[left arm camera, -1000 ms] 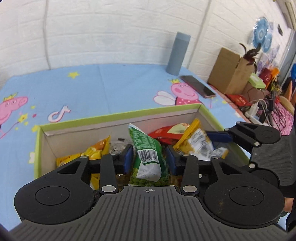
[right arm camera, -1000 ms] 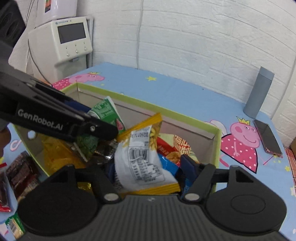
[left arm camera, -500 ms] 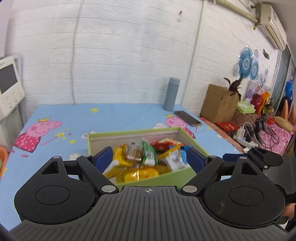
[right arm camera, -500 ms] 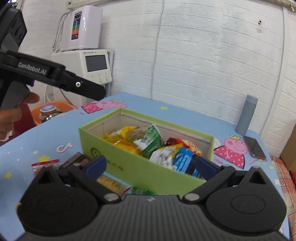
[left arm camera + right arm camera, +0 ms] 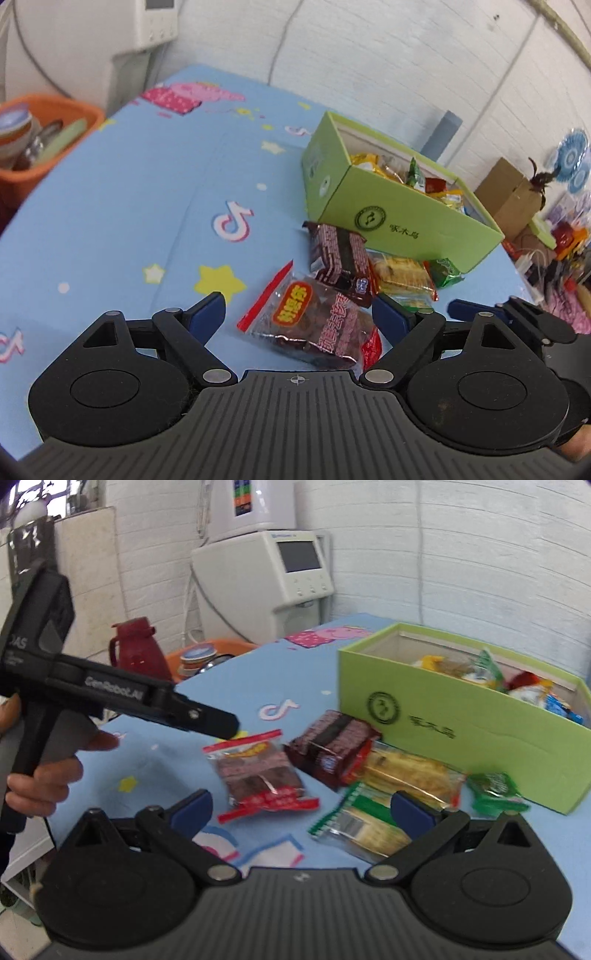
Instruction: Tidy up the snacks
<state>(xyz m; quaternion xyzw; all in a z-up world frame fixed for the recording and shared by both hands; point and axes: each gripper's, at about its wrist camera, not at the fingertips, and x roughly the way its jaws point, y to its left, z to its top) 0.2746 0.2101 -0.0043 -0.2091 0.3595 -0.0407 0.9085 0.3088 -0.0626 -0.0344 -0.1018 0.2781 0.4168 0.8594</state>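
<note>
left wrist view: left claw [image 5: 298,314] spread wide, nothing gripped; its jaws have just been opening. it hangs over the blue cartoon worktop [image 5: 129,206], above a clear packet of dark snacks with red ends [image 5: 314,325] that lies flat between the blue pads without touching them. just beyond it a dark red wrapped pack [image 5: 338,258], then a yellow biscuit pack [image 5: 400,275] and a small green packet [image 5: 443,271], all loose on the worktop just in front of the green box [image 5: 388,218]. box is open-topped and holds mixed snack bags. orange basin [image 5: 51,114] off the far left edge of the worktop.

right wrist view: right claw [image 5: 301,806] at full spread, empty; jaws have just been opening too. a green-and-yellow packet [image 5: 360,821] lies by its right pad, contact unclear through blur. clear dark-snack packet [image 5: 258,771] sits ahead left, dark red pack [image 5: 332,746] touching the yellow biscuit pack [image 5: 410,771]. small green packet [image 5: 495,786] lies against the green box [image 5: 461,731]. left claw [image 5: 218,723] enters from the left, held by a hand [image 5: 48,775], its tip above the worktop [image 5: 295,664] near the clear packet.
</note>
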